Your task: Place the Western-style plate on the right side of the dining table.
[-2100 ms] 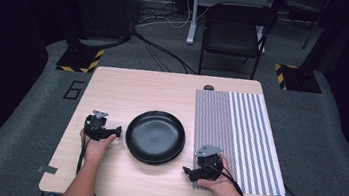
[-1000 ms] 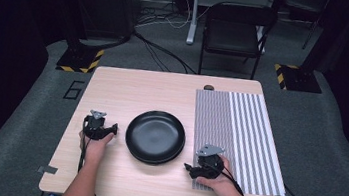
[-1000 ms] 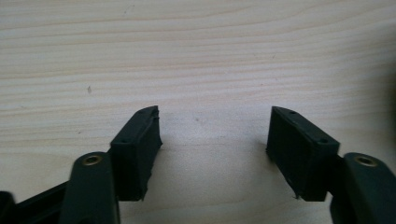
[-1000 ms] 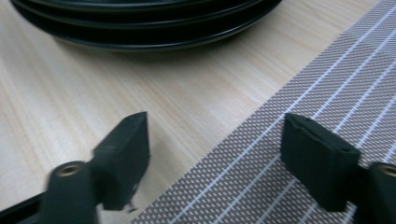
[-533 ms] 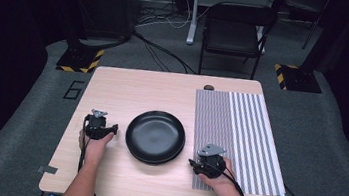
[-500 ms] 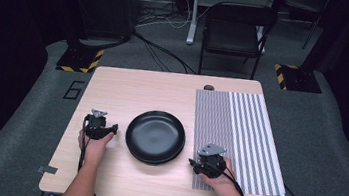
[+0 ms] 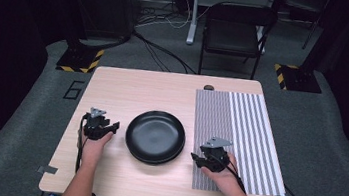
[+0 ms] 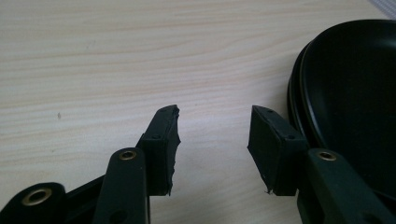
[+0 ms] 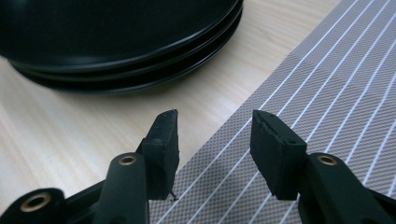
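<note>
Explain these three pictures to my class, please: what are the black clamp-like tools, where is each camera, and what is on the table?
A person sits at a wooden table and holds a hand-operated two-jaw gripper in each hand; there is no robot arm. The high view looks down from above the person's side: the left gripper is left of a stack of black plates, and the right gripper is to the right of it, over the near left edge of a grey striped placemat. The other two pictures come from cameras riding on the grippers, looking along their black jaws. The left gripper view shows bare wood and the plates' edge; the right gripper view shows the plates, which look like three stacked, and the placemat. Both grippers stand open and hold nothing.
</note>
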Action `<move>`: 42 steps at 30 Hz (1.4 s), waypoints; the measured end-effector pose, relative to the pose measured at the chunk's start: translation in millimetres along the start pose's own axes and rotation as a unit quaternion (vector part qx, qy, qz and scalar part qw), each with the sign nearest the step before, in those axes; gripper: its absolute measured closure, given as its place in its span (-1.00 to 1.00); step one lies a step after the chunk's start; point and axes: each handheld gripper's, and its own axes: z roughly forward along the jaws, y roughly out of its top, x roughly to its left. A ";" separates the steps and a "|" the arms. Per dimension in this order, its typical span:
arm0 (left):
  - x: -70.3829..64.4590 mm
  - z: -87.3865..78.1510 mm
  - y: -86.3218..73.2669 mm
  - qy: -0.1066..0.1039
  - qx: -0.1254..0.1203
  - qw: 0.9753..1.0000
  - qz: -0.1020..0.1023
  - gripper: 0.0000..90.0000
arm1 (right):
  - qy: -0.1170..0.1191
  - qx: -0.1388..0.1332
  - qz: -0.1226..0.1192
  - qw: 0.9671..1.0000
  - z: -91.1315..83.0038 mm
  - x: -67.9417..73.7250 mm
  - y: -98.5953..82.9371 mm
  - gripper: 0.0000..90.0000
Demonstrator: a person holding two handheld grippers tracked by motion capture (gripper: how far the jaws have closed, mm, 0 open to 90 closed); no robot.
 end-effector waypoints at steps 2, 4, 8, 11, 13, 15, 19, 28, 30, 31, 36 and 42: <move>-1.5 -2.4 1.0 -0.001 -0.002 1.000 0.004 0.16 | 0.004 -0.005 0.008 1.000 0.5 -2.6 3.9 0.19; -2.6 -3.0 0.9 -0.006 0.000 1.000 0.004 0.18 | 0.014 -0.009 0.020 1.000 1.7 -4.1 6.7 0.21; -6.1 -4.8 2.0 -0.013 0.002 1.000 0.004 0.22 | 0.019 -0.011 0.026 0.999 5.1 -5.7 9.3 0.22; -9.2 -7.0 3.4 -0.017 0.000 1.000 0.005 0.24 | 0.024 -0.010 0.033 0.999 7.3 -6.4 10.7 0.21; -11.2 -7.8 3.8 -0.022 -0.003 1.000 0.004 0.25 | 0.024 -0.011 0.034 0.999 8.9 -7.7 12.1 0.21; -12.4 -8.1 3.9 -0.027 -0.003 1.000 0.004 0.23 | 0.032 -0.010 0.038 0.999 10.6 -9.2 13.7 0.22; -15.5 -9.3 4.2 -0.035 -0.005 0.999 0.002 0.20 | 0.034 -0.012 0.047 0.998 12.1 -11.1 17.6 0.24; -20.7 -12.2 6.6 -0.045 -0.010 0.999 -0.006 0.20 | 0.030 -0.016 0.068 0.997 15.0 -14.8 27.4 0.23; -21.5 -11.9 6.7 -0.052 -0.009 0.999 -0.007 0.22 | 0.028 -0.018 0.070 0.997 16.2 -14.9 29.1 0.22; -22.4 -11.8 6.6 -0.052 -0.005 0.999 -0.006 0.22 | 0.028 -0.018 0.072 0.997 16.9 -15.1 29.8 0.21; -22.5 -11.5 6.3 -0.056 -0.003 0.998 -0.012 0.22 | 0.032 -0.020 0.081 0.996 19.4 -15.6 34.1 0.24; -23.7 -12.5 7.7 -0.063 -0.004 0.998 -0.020 0.22 | 0.037 -0.026 0.085 0.995 22.9 -15.4 40.3 0.24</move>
